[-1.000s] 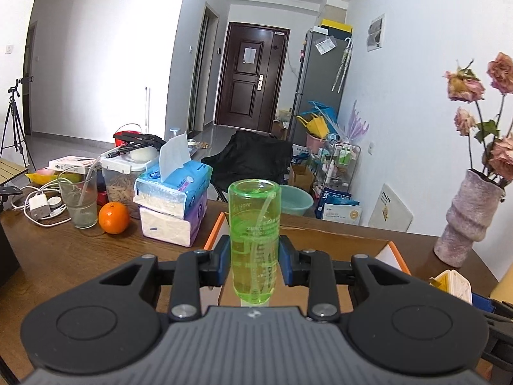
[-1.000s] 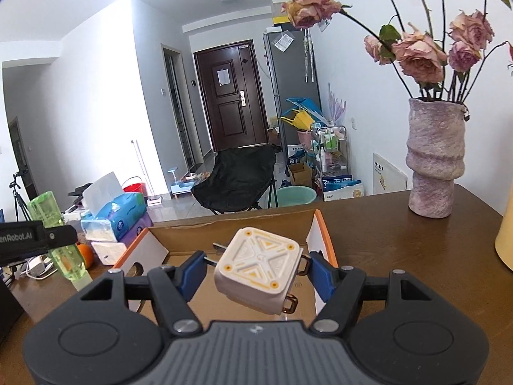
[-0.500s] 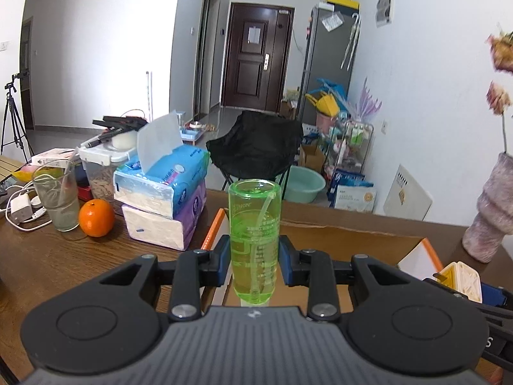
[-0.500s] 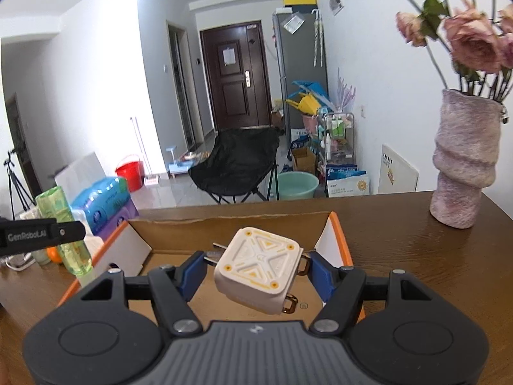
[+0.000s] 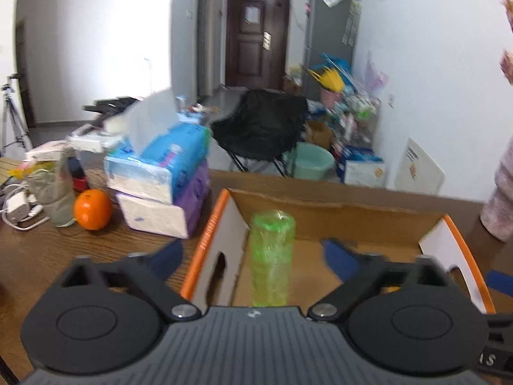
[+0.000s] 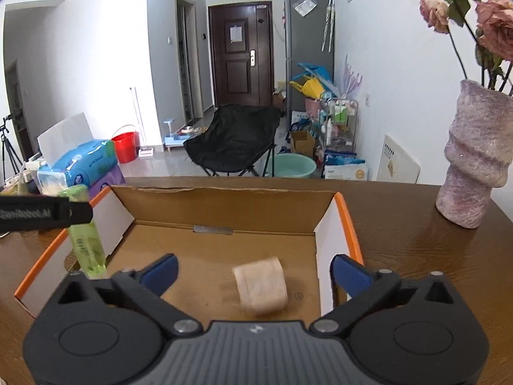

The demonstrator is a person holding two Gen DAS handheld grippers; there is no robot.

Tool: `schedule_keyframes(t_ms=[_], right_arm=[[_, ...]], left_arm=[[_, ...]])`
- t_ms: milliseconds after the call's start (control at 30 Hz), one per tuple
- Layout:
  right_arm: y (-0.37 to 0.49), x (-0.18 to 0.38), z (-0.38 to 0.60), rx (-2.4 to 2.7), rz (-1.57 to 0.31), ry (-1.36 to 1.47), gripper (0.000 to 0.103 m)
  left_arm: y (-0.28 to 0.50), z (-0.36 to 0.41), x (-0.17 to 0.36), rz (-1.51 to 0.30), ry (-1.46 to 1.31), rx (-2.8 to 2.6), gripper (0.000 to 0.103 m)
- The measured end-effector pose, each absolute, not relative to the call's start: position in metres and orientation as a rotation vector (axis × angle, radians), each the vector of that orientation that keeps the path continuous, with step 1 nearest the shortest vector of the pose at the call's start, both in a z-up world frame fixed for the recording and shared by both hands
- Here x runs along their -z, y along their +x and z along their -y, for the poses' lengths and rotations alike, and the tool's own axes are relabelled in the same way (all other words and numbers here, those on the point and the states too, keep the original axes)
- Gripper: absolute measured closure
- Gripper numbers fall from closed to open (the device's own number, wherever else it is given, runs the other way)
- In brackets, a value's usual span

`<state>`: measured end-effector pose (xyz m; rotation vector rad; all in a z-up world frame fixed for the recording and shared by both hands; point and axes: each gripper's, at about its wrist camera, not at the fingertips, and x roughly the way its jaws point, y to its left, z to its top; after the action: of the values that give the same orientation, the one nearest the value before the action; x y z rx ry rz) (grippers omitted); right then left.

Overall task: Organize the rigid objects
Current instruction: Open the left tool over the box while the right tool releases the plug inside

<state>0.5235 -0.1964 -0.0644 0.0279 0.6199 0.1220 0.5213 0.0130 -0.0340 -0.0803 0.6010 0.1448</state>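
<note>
Left tool [image 5: 253, 255] and right tool [image 6: 255, 271] tilted down over box [image 6: 224, 202], jaws just spread

Before you: white walls [image 6: 96, 64], a dark brown door [image 6: 240, 51] at the far end, a grey refrigerator [image 6: 307, 48] beside it, a black folding chair [image 6: 234, 141] on pale glossy floor [image 6: 166, 163], and what may be a tripod [image 5: 11, 118] at left.

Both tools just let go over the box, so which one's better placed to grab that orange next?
Left, probably: the orange sits left of the box, beside the open left tool; the right tool has none in view.
</note>
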Motion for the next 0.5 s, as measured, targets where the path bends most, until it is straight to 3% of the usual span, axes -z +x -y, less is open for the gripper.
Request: schedule_keyframes(t_ms=[100,500], right_arm=[[0.5228,0.0643,0.1964,-0.126,-0.627,0.03,0.0],[0.5165,0.0566,0.1968,-0.127,-0.61,0.02,0.0]], left_arm=[[0.5215,-0.0149,0.0315,-0.602,-0.086,-0.146,0.0],[0.5166,-0.0143,0.0273,-0.62,-0.091,-0.148,0.0]])
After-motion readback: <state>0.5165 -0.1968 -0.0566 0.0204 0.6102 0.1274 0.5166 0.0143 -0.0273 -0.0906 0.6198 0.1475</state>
